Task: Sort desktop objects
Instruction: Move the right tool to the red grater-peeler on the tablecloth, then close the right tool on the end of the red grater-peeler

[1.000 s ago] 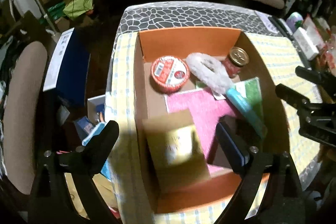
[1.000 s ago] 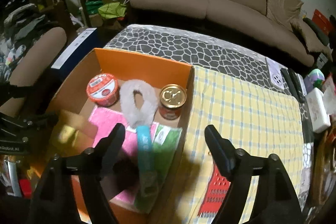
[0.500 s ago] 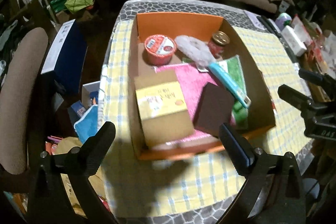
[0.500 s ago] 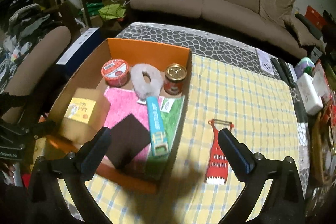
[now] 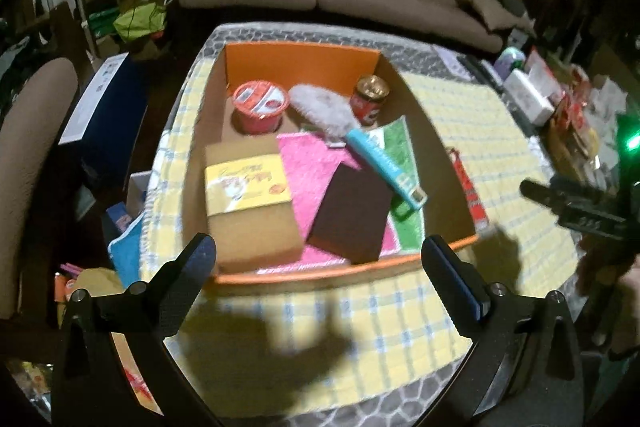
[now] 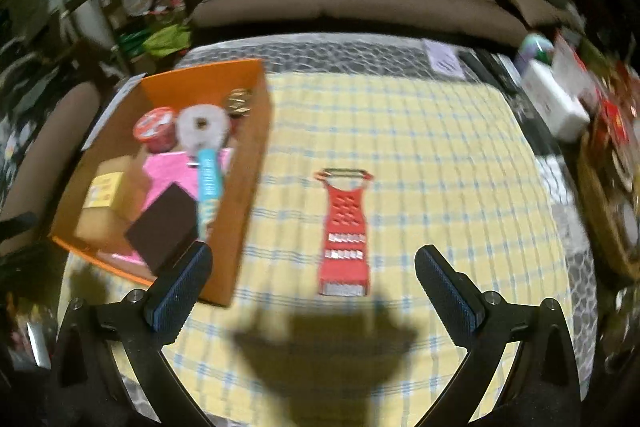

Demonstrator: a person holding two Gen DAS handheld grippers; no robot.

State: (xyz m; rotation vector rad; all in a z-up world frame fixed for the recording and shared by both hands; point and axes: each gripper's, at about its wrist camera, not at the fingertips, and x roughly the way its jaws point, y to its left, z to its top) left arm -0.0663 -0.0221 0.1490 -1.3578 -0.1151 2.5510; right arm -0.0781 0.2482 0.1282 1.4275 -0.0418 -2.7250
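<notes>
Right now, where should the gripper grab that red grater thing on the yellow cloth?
Probably across the red grater's narrow middle, coming straight down with the open right gripper. It lies flat on the checked cloth with its long sides bare, so one finger fits along each. The thin loop handle at its far end looks harder to pinch.

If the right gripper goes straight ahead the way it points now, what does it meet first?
Most likely the red grater, lying flat on the yellow checked cloth and centred between the open right gripper fingers. Nothing shows in between, though blur leaves depth unclear.
</notes>
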